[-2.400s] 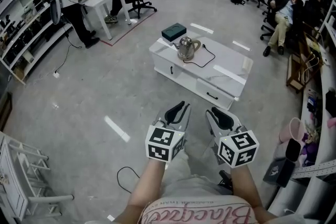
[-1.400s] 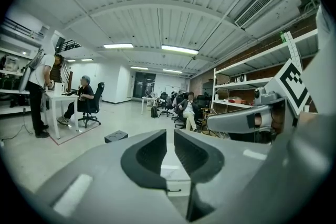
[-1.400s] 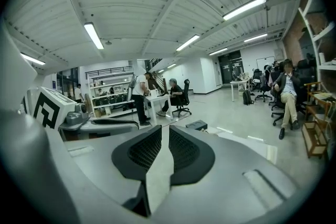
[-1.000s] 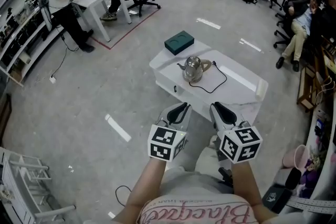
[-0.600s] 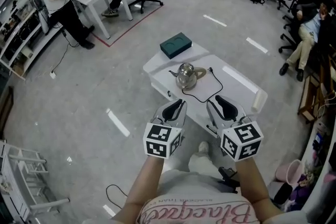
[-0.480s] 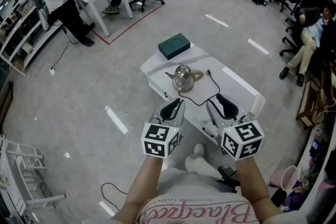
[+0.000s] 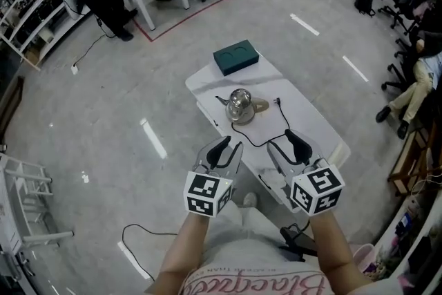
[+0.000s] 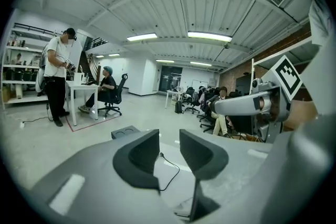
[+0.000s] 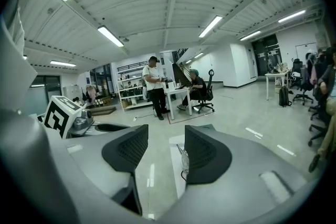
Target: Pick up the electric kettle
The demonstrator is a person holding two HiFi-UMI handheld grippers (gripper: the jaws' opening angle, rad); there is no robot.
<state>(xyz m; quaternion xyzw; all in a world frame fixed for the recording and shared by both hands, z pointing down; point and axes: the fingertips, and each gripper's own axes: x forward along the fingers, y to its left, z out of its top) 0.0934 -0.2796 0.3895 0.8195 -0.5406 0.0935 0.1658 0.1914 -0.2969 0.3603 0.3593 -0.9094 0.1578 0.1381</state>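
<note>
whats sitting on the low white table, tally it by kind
electric kettle: 1
dark green box: 1
black cord: 1
total: 3

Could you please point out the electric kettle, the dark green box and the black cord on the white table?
electric kettle (image 7: 240, 106), head view, on its shiny lid.
dark green box (image 7: 235, 56), head view, middle of its top.
black cord (image 7: 277, 103), head view, its end beyond the kettle.
</note>
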